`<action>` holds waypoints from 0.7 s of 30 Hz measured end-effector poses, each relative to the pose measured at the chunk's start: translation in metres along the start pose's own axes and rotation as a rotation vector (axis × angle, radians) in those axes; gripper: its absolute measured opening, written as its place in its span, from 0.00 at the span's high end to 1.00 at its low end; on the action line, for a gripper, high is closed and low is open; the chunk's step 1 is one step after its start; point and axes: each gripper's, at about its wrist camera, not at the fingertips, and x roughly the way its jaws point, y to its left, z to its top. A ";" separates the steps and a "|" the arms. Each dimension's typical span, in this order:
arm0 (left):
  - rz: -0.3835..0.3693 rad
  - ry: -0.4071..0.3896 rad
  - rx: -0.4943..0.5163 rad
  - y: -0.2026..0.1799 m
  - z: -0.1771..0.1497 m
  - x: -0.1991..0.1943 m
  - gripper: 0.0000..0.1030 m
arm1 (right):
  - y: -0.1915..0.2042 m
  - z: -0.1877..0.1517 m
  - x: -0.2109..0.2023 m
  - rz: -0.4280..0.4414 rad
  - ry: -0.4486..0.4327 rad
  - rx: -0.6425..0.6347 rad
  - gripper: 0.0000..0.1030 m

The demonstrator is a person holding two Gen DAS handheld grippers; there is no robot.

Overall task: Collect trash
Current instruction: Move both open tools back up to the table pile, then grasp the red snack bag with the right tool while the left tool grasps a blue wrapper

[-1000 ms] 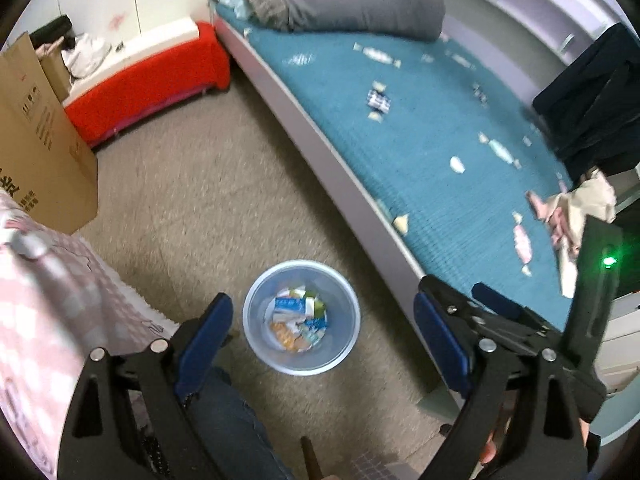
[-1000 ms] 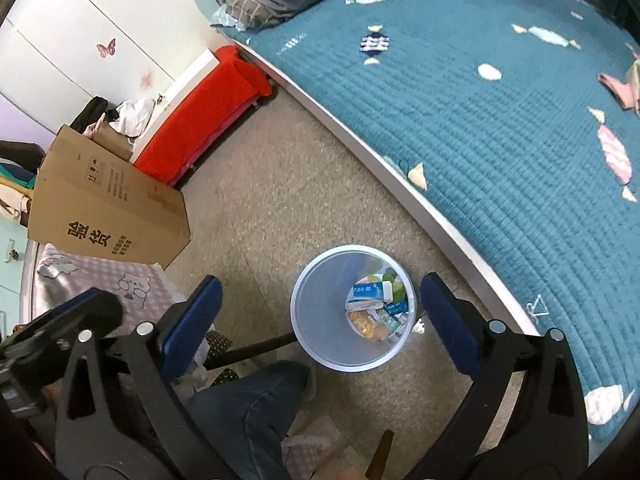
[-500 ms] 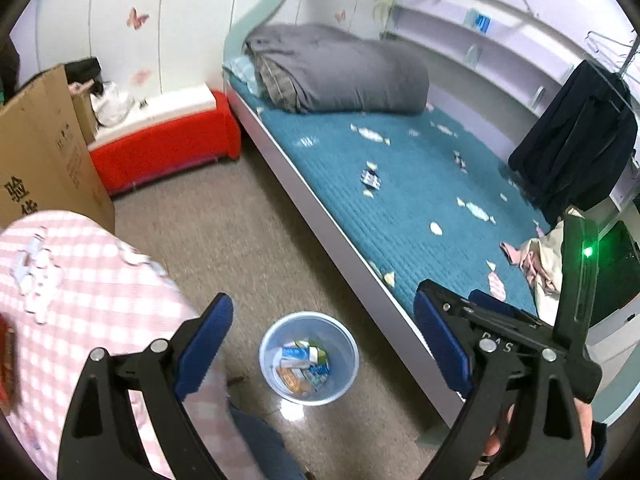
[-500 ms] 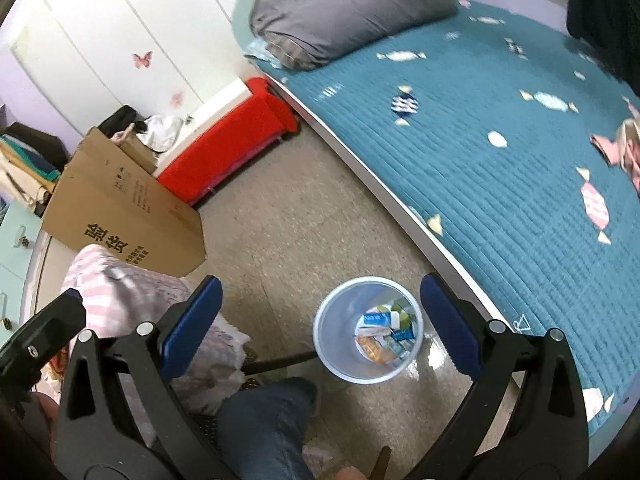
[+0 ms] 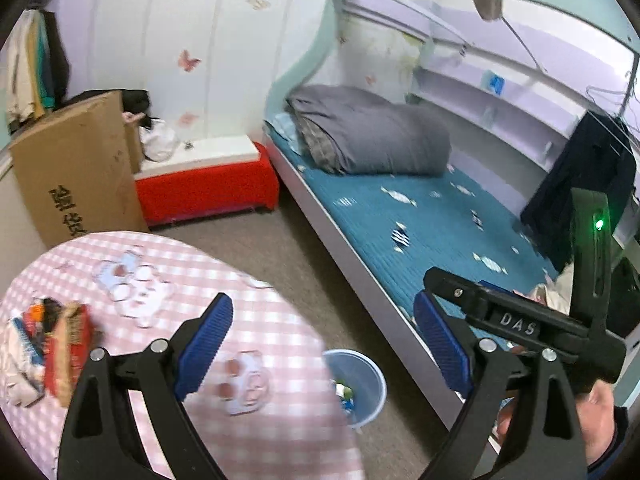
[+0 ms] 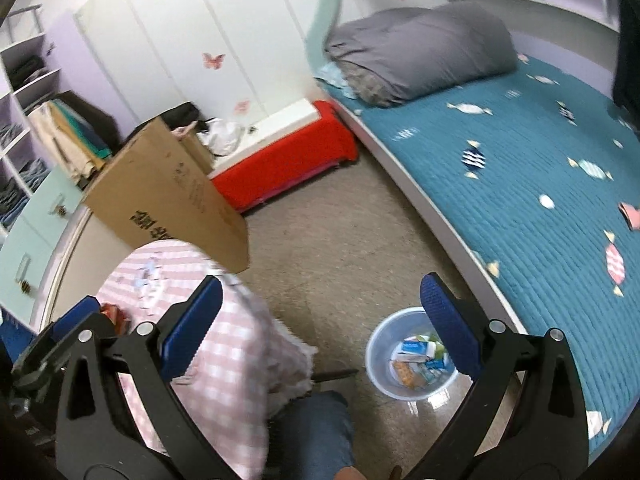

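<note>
Both grippers empty, fingers spread wide. Left gripper (image 5: 320,344) over the pink-checked counter (image 5: 280,312); right gripper (image 6: 320,320) over the floor beside the bin (image 6: 378,364), already part filled. Remaining trash pile (image 5: 48,348) at the counter's far left edge, well left of the left gripper. Long axis unclear through blur. Left hand the nearer one, probably best placed to reach.
</note>
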 end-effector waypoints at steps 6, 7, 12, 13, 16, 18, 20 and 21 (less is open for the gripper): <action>0.053 -0.046 -0.083 0.059 -0.009 -0.034 0.13 | 0.060 -0.004 0.010 0.065 0.021 -0.076 0.06; 0.062 -0.052 -0.094 0.067 -0.011 -0.038 0.13 | 0.070 -0.005 0.012 0.076 0.026 -0.091 0.06; 0.130 -0.081 -0.161 0.113 -0.025 -0.066 0.13 | 0.121 -0.013 0.023 0.125 0.058 -0.158 0.06; 0.144 -0.086 -0.174 0.122 -0.028 -0.070 0.13 | 0.131 -0.015 0.026 0.137 0.065 -0.173 0.06; 0.182 -0.093 -0.210 0.149 -0.037 -0.081 0.13 | 0.156 -0.024 0.035 0.163 0.089 -0.207 0.06; 0.218 -0.102 -0.241 0.168 -0.048 -0.091 0.13 | 0.176 -0.033 0.046 0.185 0.118 -0.234 0.06; 0.252 -0.103 -0.277 0.190 -0.058 -0.099 0.13 | 0.191 -0.040 0.054 0.204 0.141 -0.254 0.06; 0.263 -0.101 -0.289 0.198 -0.061 -0.101 0.13 | 0.201 -0.046 0.061 0.214 0.159 -0.267 0.06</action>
